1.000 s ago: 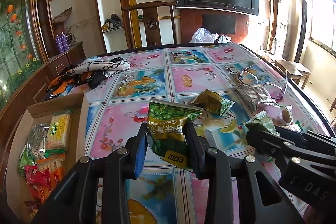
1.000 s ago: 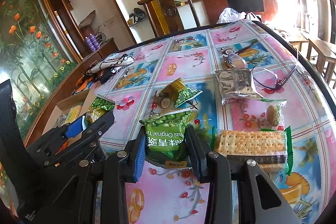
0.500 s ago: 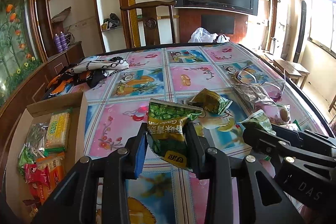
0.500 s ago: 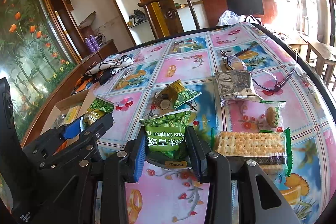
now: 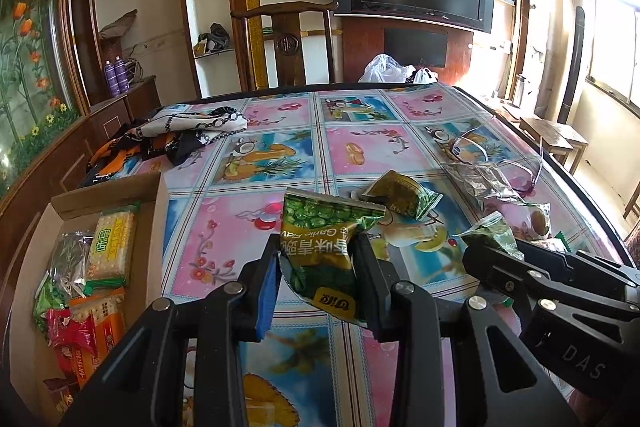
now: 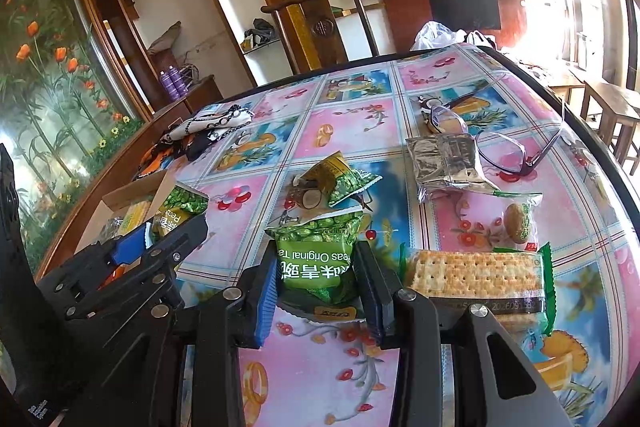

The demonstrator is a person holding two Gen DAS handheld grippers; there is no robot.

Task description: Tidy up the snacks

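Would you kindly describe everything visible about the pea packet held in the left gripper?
The garlic pea packet is a small glossy foil pouch, olive-gold with a band of printed green peas at its crimped, crumpled far end. Its lettering reads upside down in the left wrist view. The left gripper is shut on its middle, both pads pressing its sides. It looks sealed and seems lifted clear of the table.

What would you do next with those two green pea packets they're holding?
Probably carry the garlic pea packet, pinched in the left gripper, over to the cardboard box on the left, where other snacks already lie. The right gripper also grips an original pea packet, but it sits farther from the box, so it could follow after.
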